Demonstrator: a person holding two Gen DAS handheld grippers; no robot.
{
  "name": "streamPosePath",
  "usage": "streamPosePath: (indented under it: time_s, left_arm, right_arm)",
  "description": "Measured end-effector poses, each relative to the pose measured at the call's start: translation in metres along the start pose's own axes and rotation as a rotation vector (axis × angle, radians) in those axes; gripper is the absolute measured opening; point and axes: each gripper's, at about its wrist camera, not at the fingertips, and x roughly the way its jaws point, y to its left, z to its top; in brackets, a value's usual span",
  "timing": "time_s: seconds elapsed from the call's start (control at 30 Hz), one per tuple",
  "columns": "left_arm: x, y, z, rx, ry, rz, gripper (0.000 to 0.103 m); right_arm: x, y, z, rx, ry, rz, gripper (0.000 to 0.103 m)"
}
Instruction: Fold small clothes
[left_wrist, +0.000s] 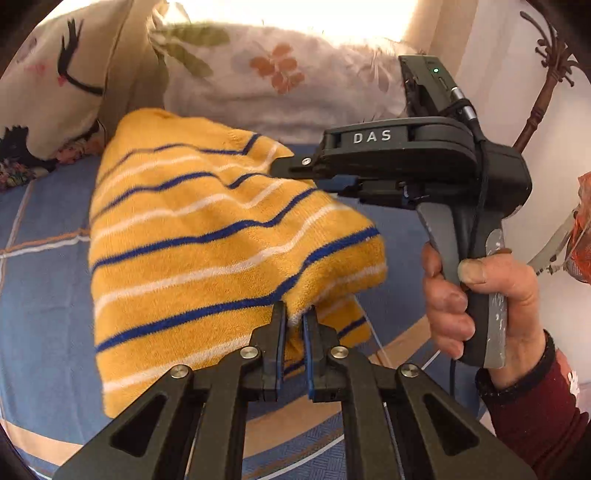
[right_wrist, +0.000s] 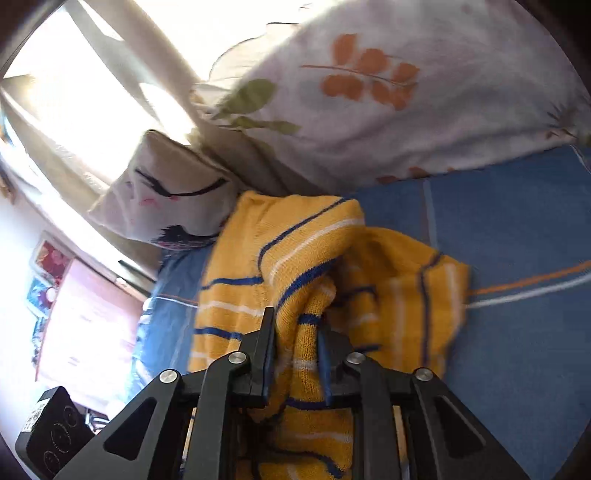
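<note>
A small yellow knitted sweater (left_wrist: 207, 229) with blue and white stripes is held up over a blue bed sheet (left_wrist: 40, 302). My left gripper (left_wrist: 295, 314) is shut on its near edge. My right gripper (left_wrist: 291, 170) reaches in from the right in the left wrist view and is shut on the sweater's far edge. In the right wrist view the right gripper (right_wrist: 295, 325) pinches a bunched fold of the sweater (right_wrist: 303, 266), which hangs down over the sheet (right_wrist: 517, 258).
A white pillow with orange and green leaves (left_wrist: 280, 85) lies at the back of the bed. A cream cushion with a bird print (left_wrist: 62, 74) stands at the left. A white wall with a dark ornament (left_wrist: 546, 66) is at the right.
</note>
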Motion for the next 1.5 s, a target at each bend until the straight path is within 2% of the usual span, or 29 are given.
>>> streamPosePath:
  time_s: [0.07, 0.13, 0.23, 0.3, 0.4, 0.43, 0.5, 0.53, 0.63, 0.67, 0.7, 0.77, 0.87, 0.97, 1.0, 1.07, 1.1, 1.17, 1.2, 1.27, 1.33, 1.43, 1.5]
  left_arm:
    - [0.005, 0.006, -0.006, -0.035, 0.038, -0.030, 0.008]
    - [-0.007, 0.011, -0.011, -0.039, 0.034, -0.070, 0.008]
    - [-0.033, 0.021, -0.018, -0.056, 0.020, -0.110, 0.017]
    - [-0.052, 0.026, -0.027, -0.070, -0.009, -0.102, 0.034]
    - [-0.070, 0.043, -0.036, -0.119, -0.049, -0.065, 0.038]
    - [-0.073, 0.048, -0.035, -0.141, -0.056, -0.055, 0.038]
    - [-0.077, 0.062, -0.037, -0.188, -0.067, -0.042, 0.039]
    - [-0.080, 0.069, -0.040, -0.211, -0.070, -0.031, 0.039]
    - [-0.088, 0.087, -0.047, -0.261, -0.081, -0.014, 0.039]
    - [-0.089, 0.091, -0.049, -0.273, -0.086, -0.012, 0.039]
    - [-0.090, 0.095, -0.052, -0.284, -0.090, -0.011, 0.039]
    - [-0.090, 0.104, -0.057, -0.311, -0.092, -0.011, 0.040]
    - [-0.090, 0.112, -0.062, -0.346, -0.098, -0.020, 0.040]
    - [-0.095, 0.112, -0.068, -0.339, -0.113, 0.013, 0.040]
    - [-0.097, 0.112, -0.070, -0.336, -0.118, 0.025, 0.041]
    - [-0.101, 0.115, -0.075, -0.343, -0.125, 0.035, 0.045]
    - [-0.102, 0.117, -0.077, -0.348, -0.128, 0.035, 0.046]
    - [-0.103, 0.119, -0.079, -0.359, -0.131, 0.032, 0.046]
    - [-0.102, 0.120, -0.080, -0.364, -0.131, 0.029, 0.046]
    - [-0.102, 0.120, -0.082, -0.370, -0.130, 0.019, 0.046]
    - [-0.102, 0.120, -0.083, -0.368, -0.128, 0.013, 0.046]
    - [-0.106, 0.121, -0.086, -0.367, -0.132, 0.004, 0.046]
    - [-0.110, 0.124, -0.087, -0.373, -0.139, -0.001, 0.048]
  right_arm:
    - [-0.002, -0.029, -0.009, 0.048, 0.005, -0.126, 0.031]
    - [-0.019, -0.044, -0.016, 0.087, -0.027, -0.108, 0.033]
    - [-0.047, -0.039, -0.019, 0.069, -0.097, -0.060, 0.047]
    - [-0.056, -0.025, -0.022, 0.045, -0.124, -0.003, 0.049]
    - [-0.054, 0.001, -0.031, -0.009, -0.109, 0.062, 0.049]
    - [-0.050, 0.011, -0.034, -0.035, -0.100, 0.063, 0.049]
    - [-0.040, 0.026, -0.041, -0.093, -0.104, -0.014, 0.049]
    - [-0.033, 0.029, -0.044, -0.111, -0.094, -0.059, 0.048]
    - [-0.006, 0.012, -0.063, -0.075, 0.036, -0.116, 0.026]
    - [-0.002, 0.004, -0.072, -0.069, 0.062, -0.137, 0.018]
    - [-0.003, -0.003, -0.080, -0.064, 0.064, -0.125, 0.015]
    - [-0.011, -0.008, -0.088, -0.047, 0.050, -0.119, 0.014]
    - [-0.015, -0.007, -0.097, -0.052, 0.033, -0.154, 0.014]
    - [-0.024, -0.005, -0.101, -0.032, 0.014, -0.184, 0.015]
    - [-0.032, -0.001, -0.100, -0.025, -0.017, -0.201, 0.020]
    - [-0.054, 0.018, -0.095, -0.069, -0.117, -0.217, 0.022]
    - [-0.064, 0.029, -0.092, -0.096, -0.163, -0.206, 0.026]
    - [-0.072, 0.051, -0.084, -0.139, -0.214, -0.118, 0.058]
    - [-0.069, 0.062, -0.079, -0.160, -0.205, -0.052, 0.063]
    - [-0.049, 0.081, -0.070, -0.175, -0.137, 0.093, 0.064]
    - [-0.013, 0.100, -0.060, -0.177, -0.032, 0.225, 0.064]
    - [0.049, 0.118, -0.047, -0.172, 0.135, 0.334, 0.064]
    - [0.089, 0.117, -0.033, -0.113, 0.226, 0.385, 0.064]
